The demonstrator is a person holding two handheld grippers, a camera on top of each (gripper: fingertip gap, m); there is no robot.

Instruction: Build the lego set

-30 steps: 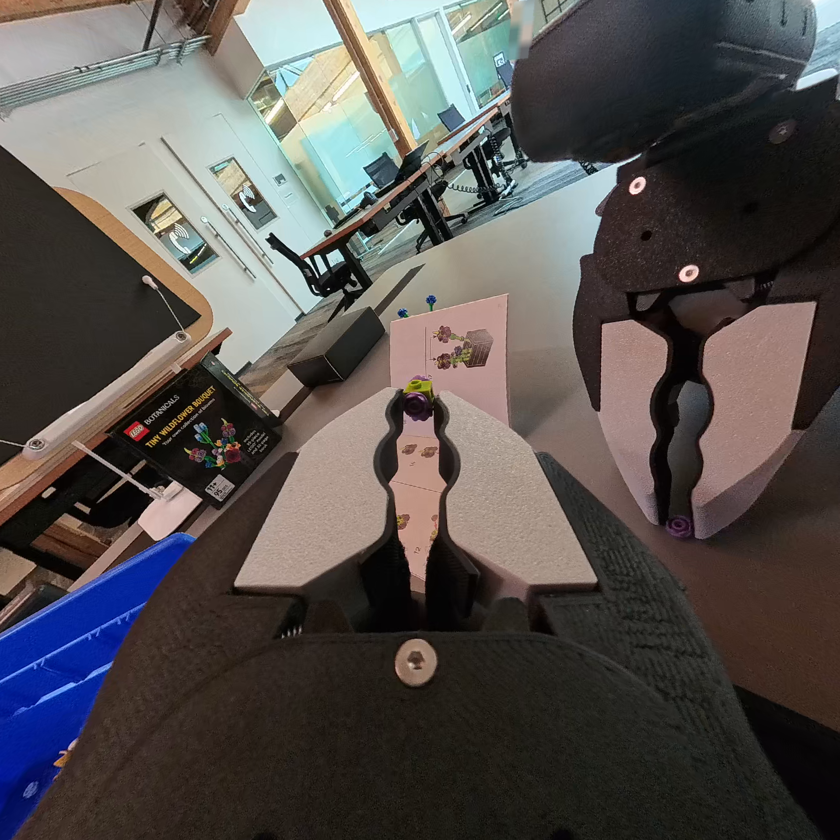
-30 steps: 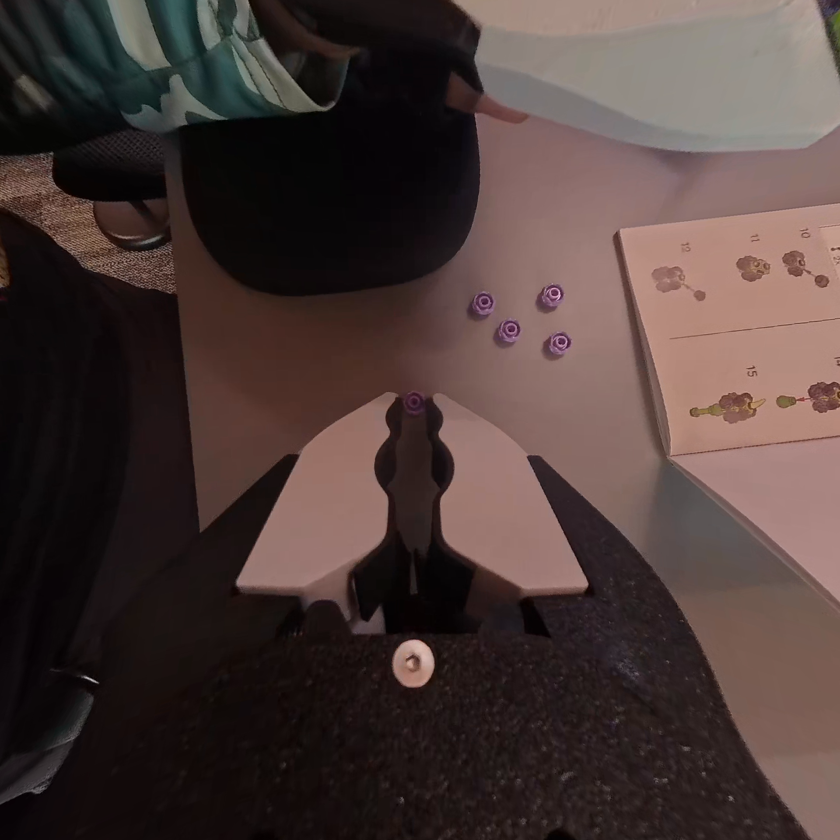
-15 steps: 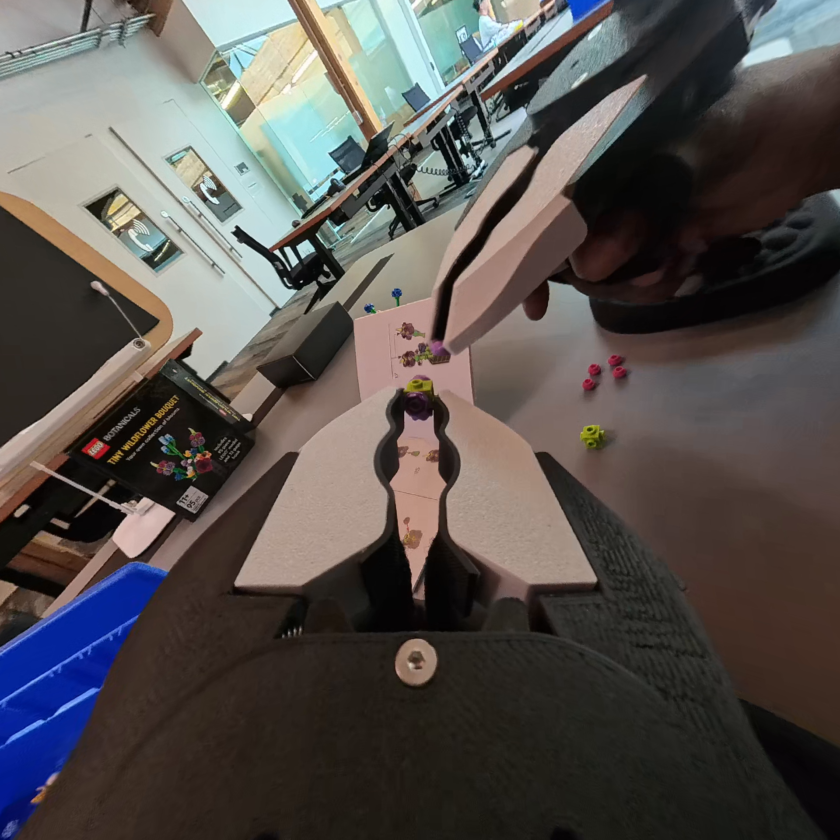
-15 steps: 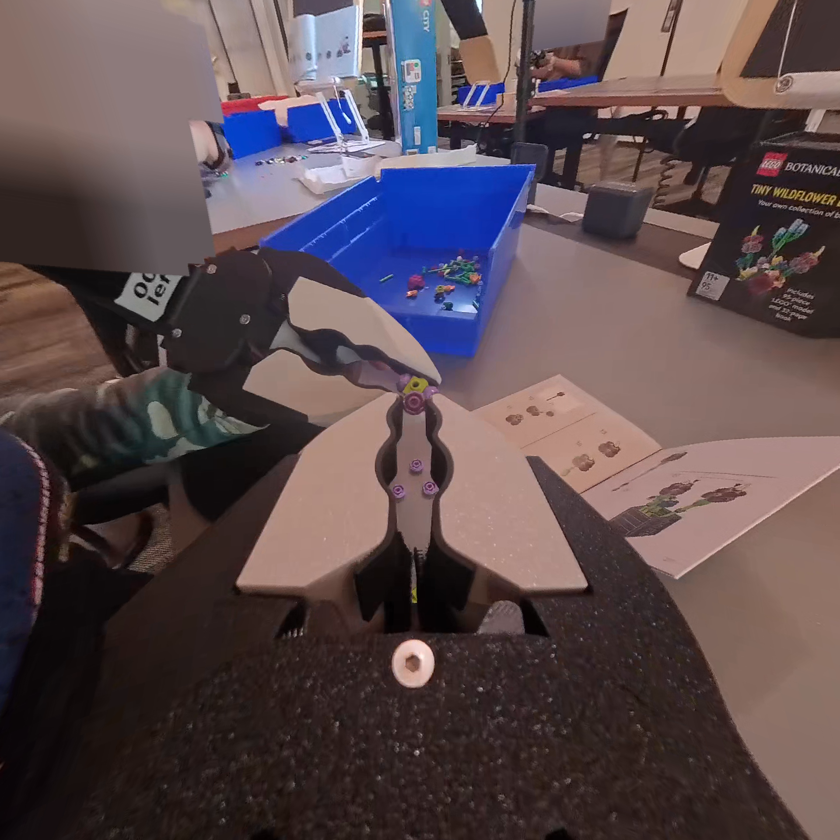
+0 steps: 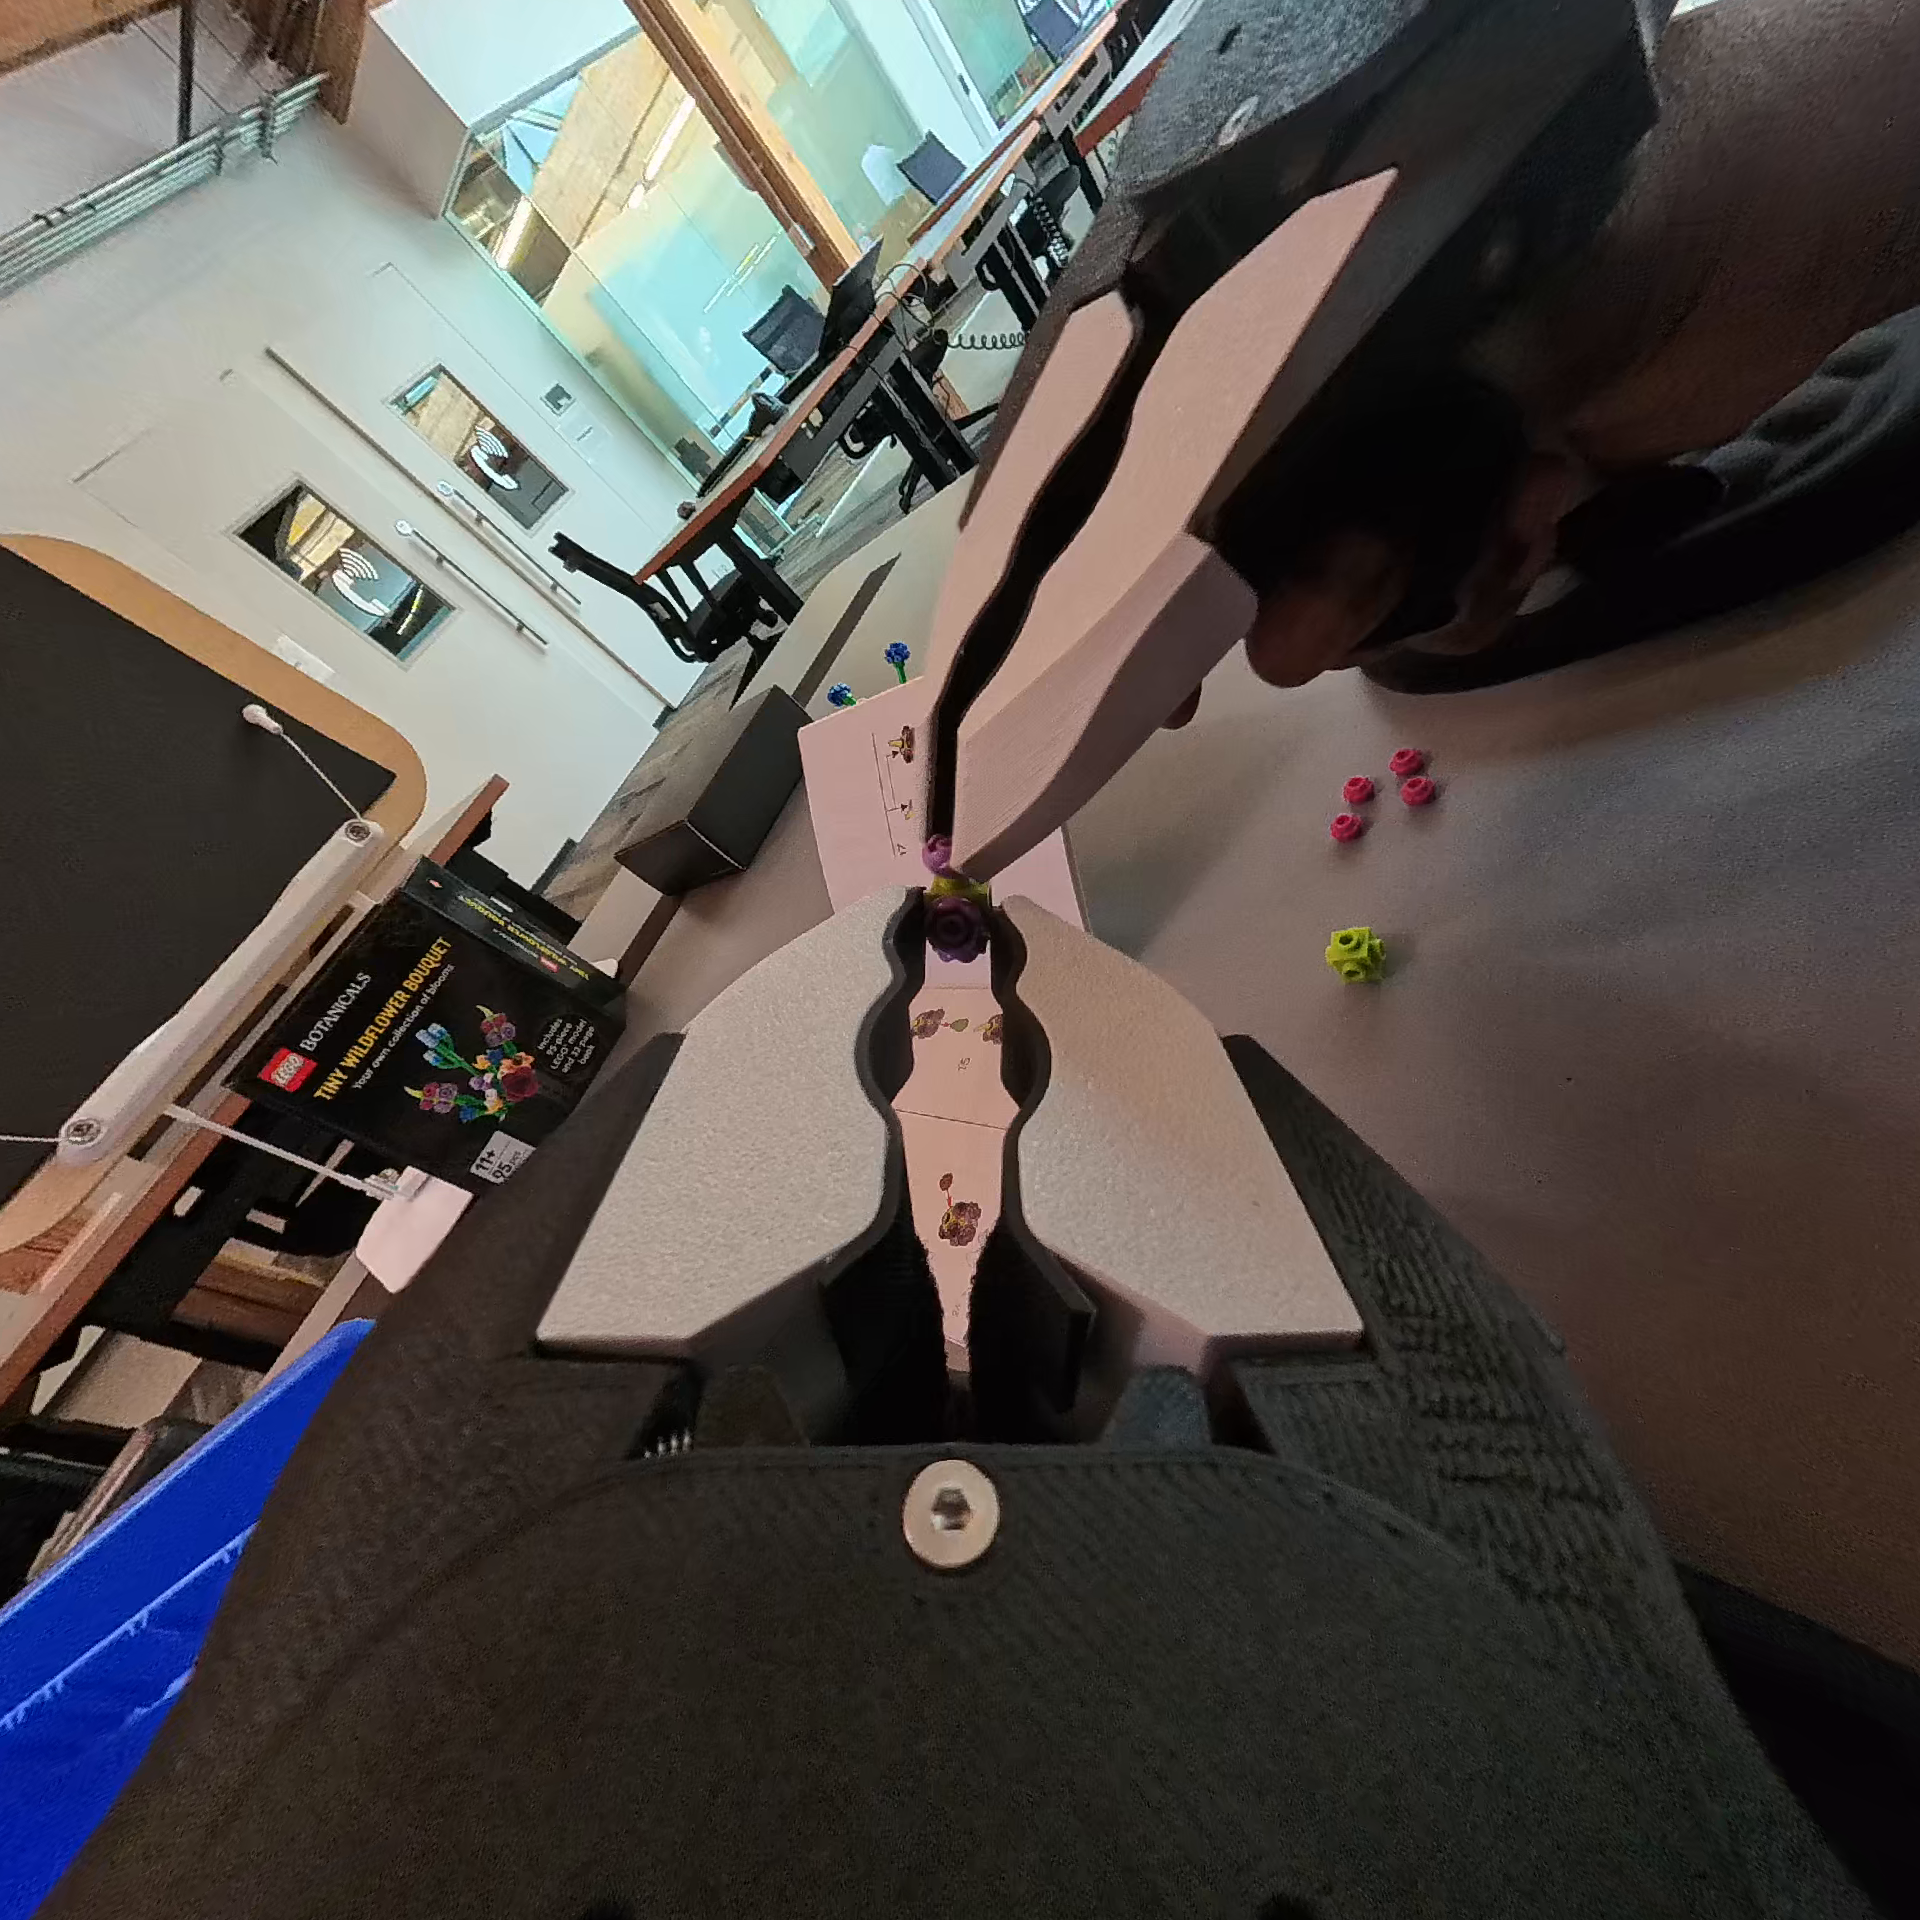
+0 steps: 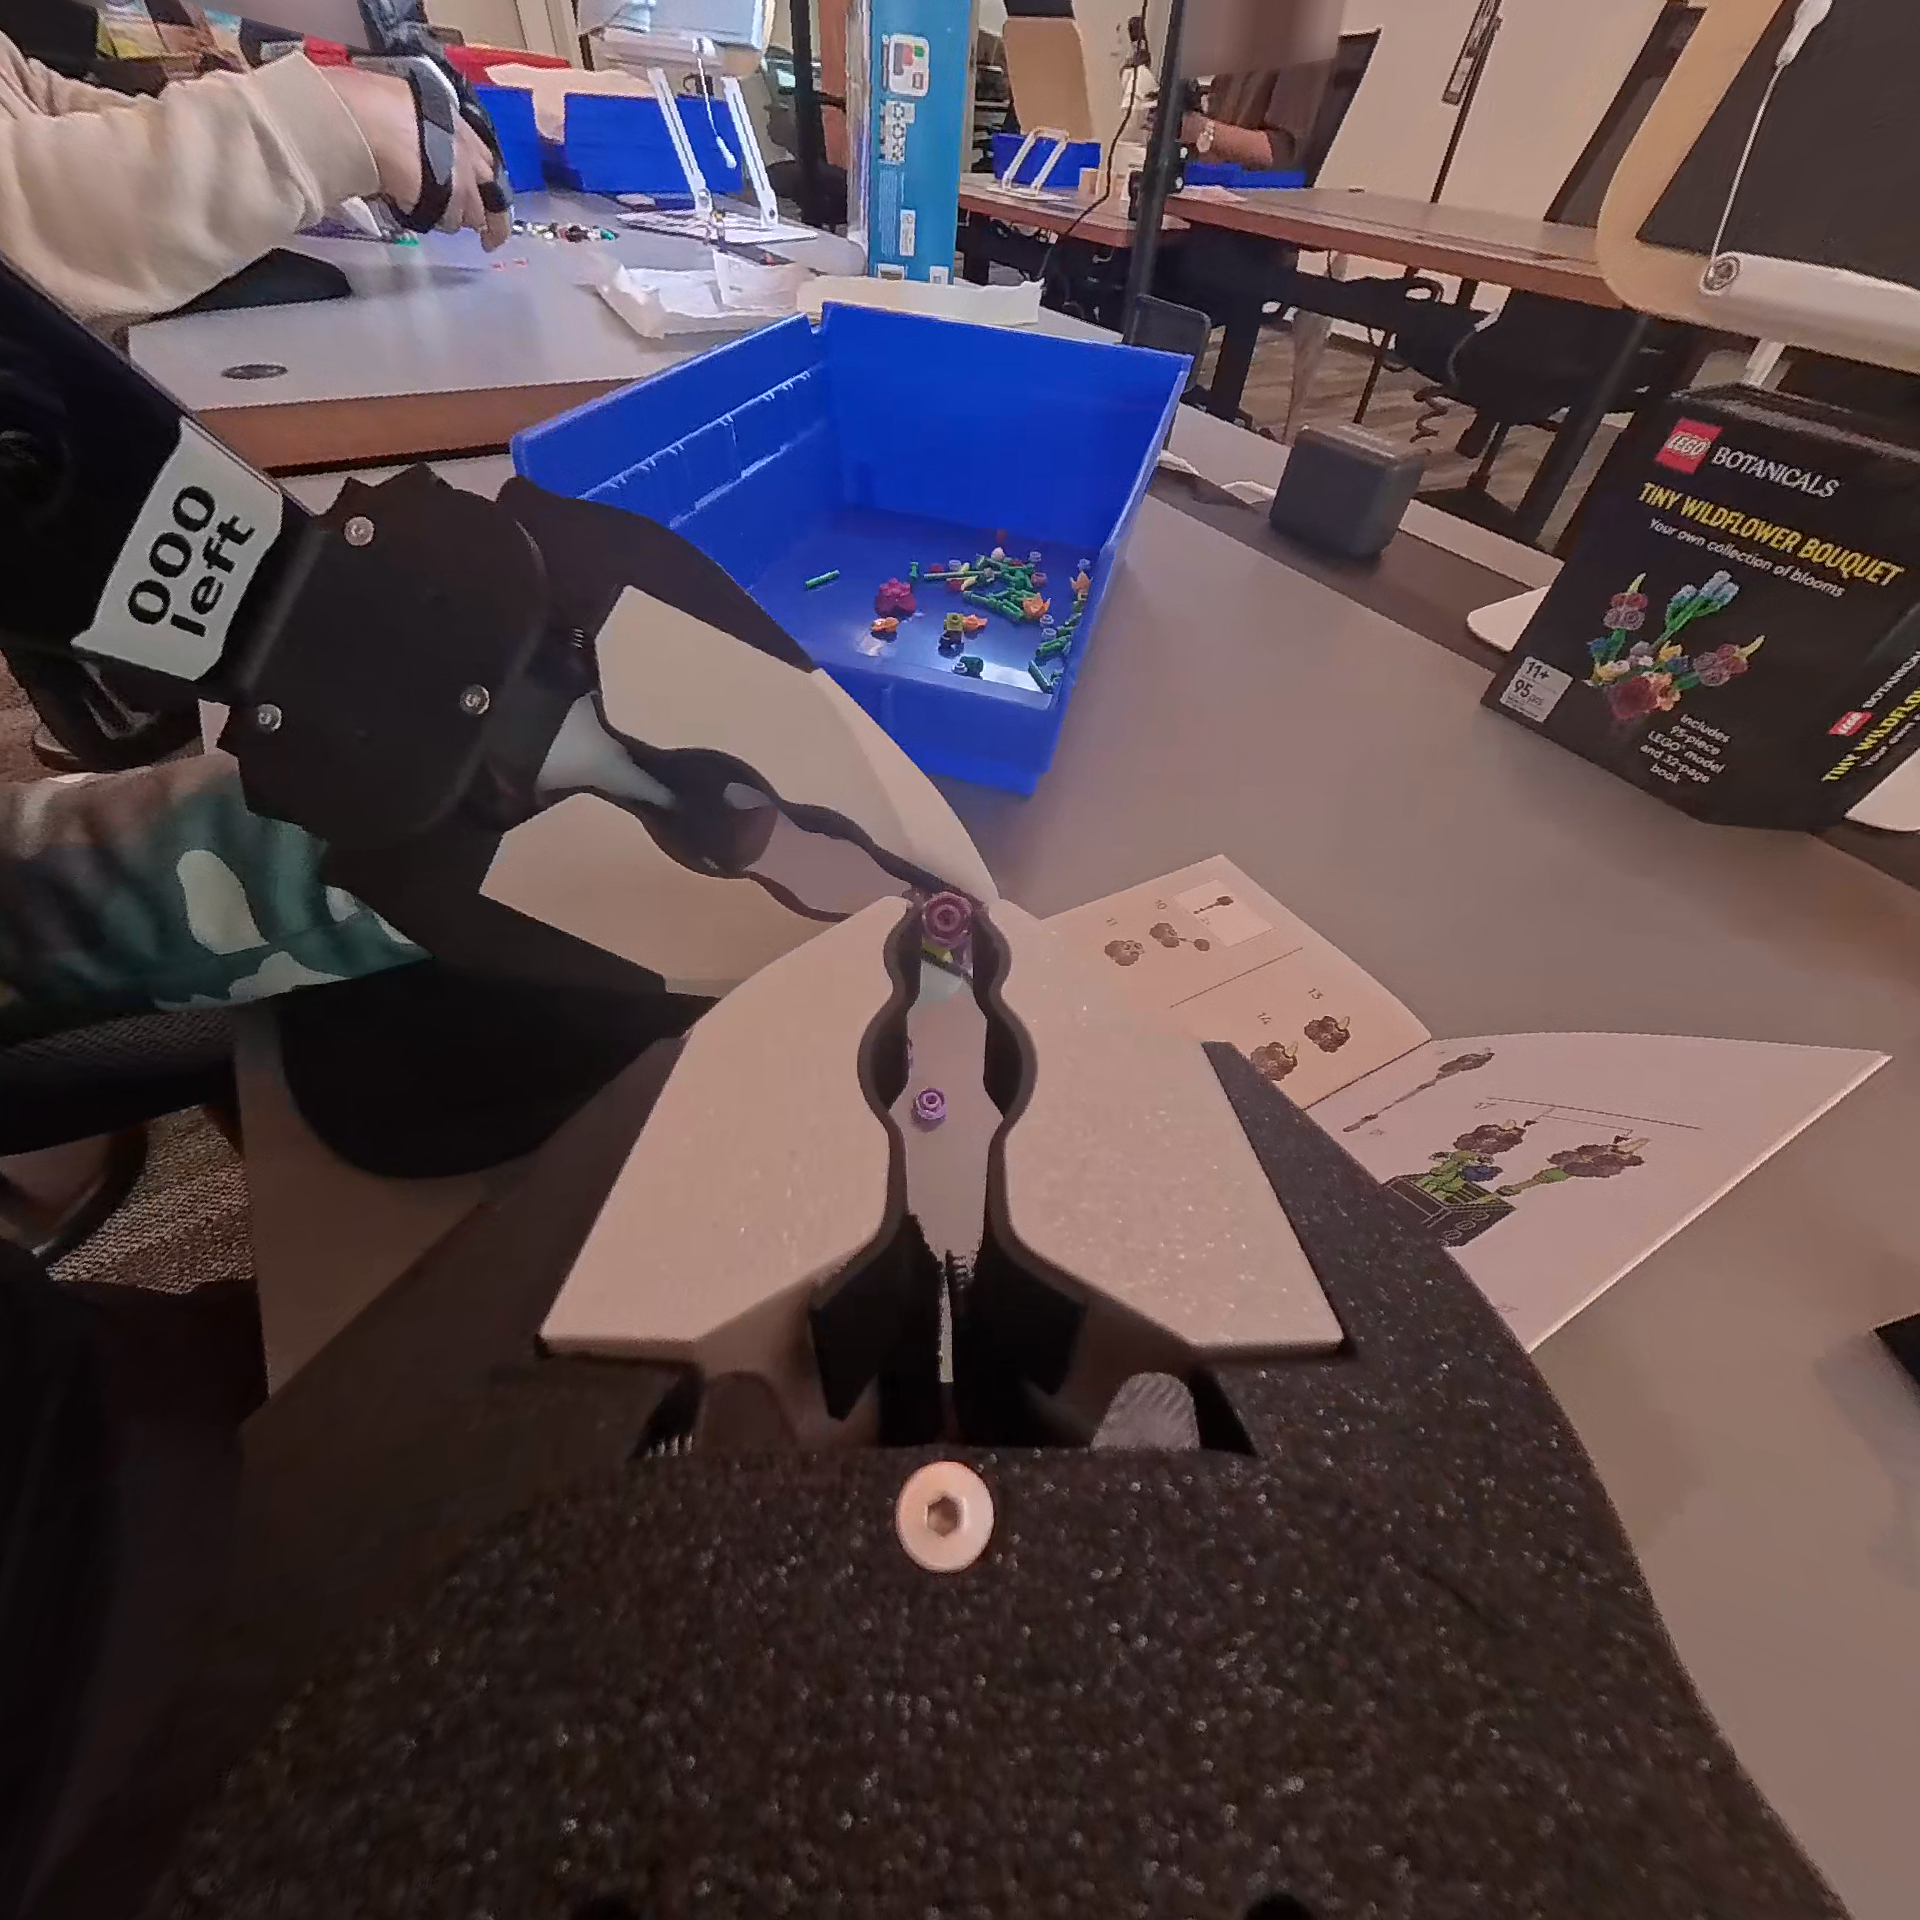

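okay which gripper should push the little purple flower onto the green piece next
Right, probably. The right gripper pinches the small purple flower just above the lime piece, which the left gripper grips and can brace.

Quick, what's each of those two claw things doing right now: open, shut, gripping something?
Left gripper: shut on the lime-and-purple flower piece.
Right gripper: shut on a small purple flower stud, at the flower piece.

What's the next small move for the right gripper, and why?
Probably press the small purple flower stud in the right gripper onto the lime-green block with a purple flower pinched by the left gripper: the tips nearly meet, but the stud looks not yet seated.
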